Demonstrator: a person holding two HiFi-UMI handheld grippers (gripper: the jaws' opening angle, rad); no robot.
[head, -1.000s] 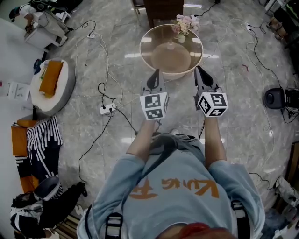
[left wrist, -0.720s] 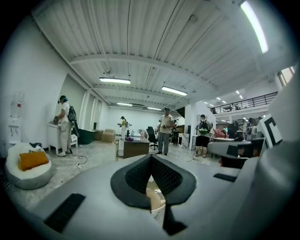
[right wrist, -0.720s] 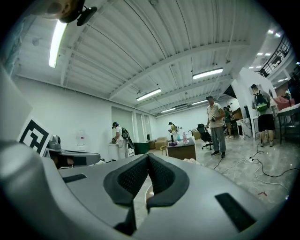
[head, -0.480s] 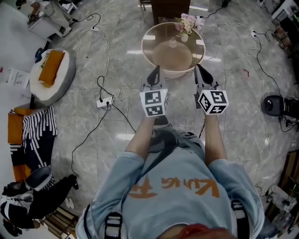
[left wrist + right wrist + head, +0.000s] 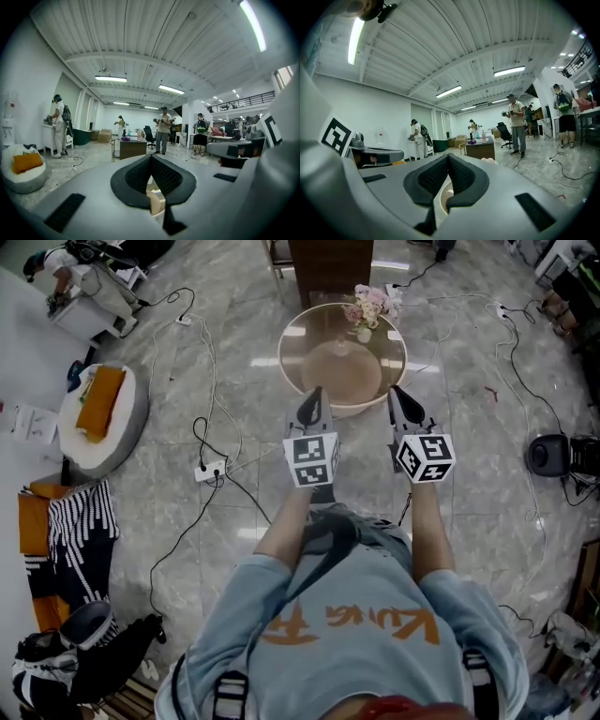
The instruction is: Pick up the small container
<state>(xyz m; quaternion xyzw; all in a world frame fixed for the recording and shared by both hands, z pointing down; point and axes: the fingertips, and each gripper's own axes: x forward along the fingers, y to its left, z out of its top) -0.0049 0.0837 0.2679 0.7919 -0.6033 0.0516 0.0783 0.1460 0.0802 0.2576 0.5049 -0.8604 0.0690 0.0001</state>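
Note:
Both grippers are held up side by side in front of the person, level and pointing ahead. My left gripper (image 5: 313, 395) and my right gripper (image 5: 398, 393) both have their jaws together with nothing between them. Their tips reach the near rim of a round glass table (image 5: 292, 357). On the table's far side stands a small pale vase (image 5: 364, 333) with pink flowers (image 5: 367, 302). In the left gripper view the left gripper (image 5: 151, 158) is shut, and in the right gripper view the right gripper (image 5: 448, 157) is shut. I cannot pick out any other small container.
A dark wooden cabinet (image 5: 328, 261) stands behind the table. Cables and a power strip (image 5: 212, 468) lie on the marble floor at the left. A round beanbag with an orange cushion (image 5: 101, 399) sits further left, a black device (image 5: 551, 454) at the right. Several people (image 5: 162, 129) stand far off.
The round table has come slightly nearer to the gripper tips, which now overlap its near rim. Both grippers keep their pose and stay shut.

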